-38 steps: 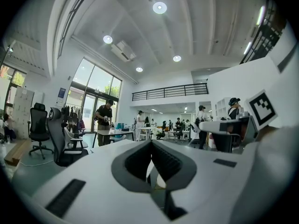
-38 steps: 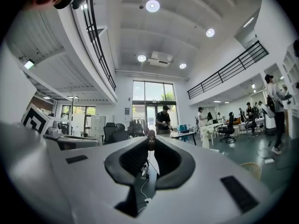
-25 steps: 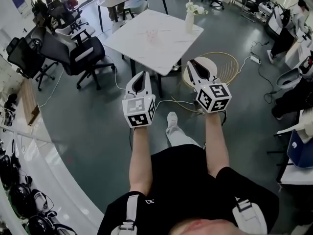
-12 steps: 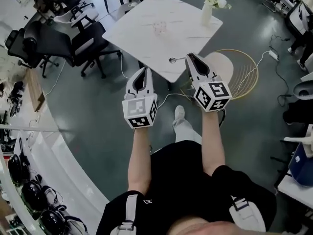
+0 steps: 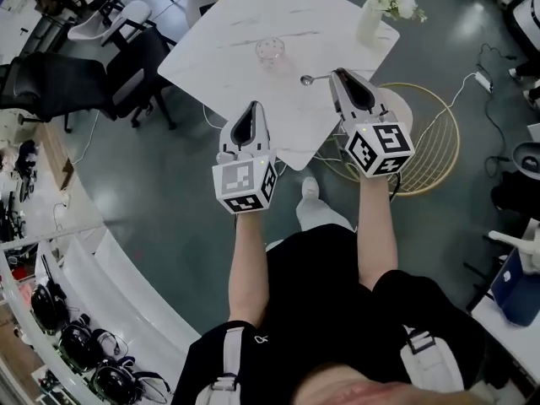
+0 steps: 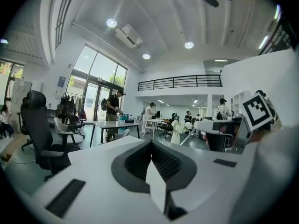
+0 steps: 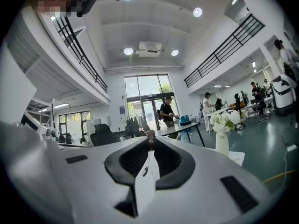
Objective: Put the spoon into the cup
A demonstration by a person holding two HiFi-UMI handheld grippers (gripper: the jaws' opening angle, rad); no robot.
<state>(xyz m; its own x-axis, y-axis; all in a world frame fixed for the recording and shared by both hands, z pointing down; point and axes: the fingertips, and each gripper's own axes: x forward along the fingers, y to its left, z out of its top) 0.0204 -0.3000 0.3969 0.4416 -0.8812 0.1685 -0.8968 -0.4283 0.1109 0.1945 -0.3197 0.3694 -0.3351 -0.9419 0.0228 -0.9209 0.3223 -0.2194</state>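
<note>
**A:** What's changed since a second ago?

**B:** Both grippers have moved forward from over the floor to the table (image 5: 245, 19). The left gripper (image 5: 252, 108) has its tips at the near edge, and the right gripper (image 5: 337, 75) is over the top.

**A:** Jaws?

**B:** Left jaws are pressed together with nothing in them. Right jaws are nearly closed, clamped on the spoon (image 5: 307, 79) by its handle. The bowl sticks out to the left of the tips, over the tabletop.

**A:** Cup?

**B:** The cup (image 5: 270, 51) is clear glass, upright on the table. It sits beyond and left of the spoon bowl, near but apart, with nothing between them.

**A:** Anything else around?

**B:** A vase (image 5: 369, 25) of white flowers is at the far right corner, past the right gripper. A gold wire stand (image 5: 434, 146) is on the floor to the right, and office chairs (image 5: 80, 78) are on the left.
</note>
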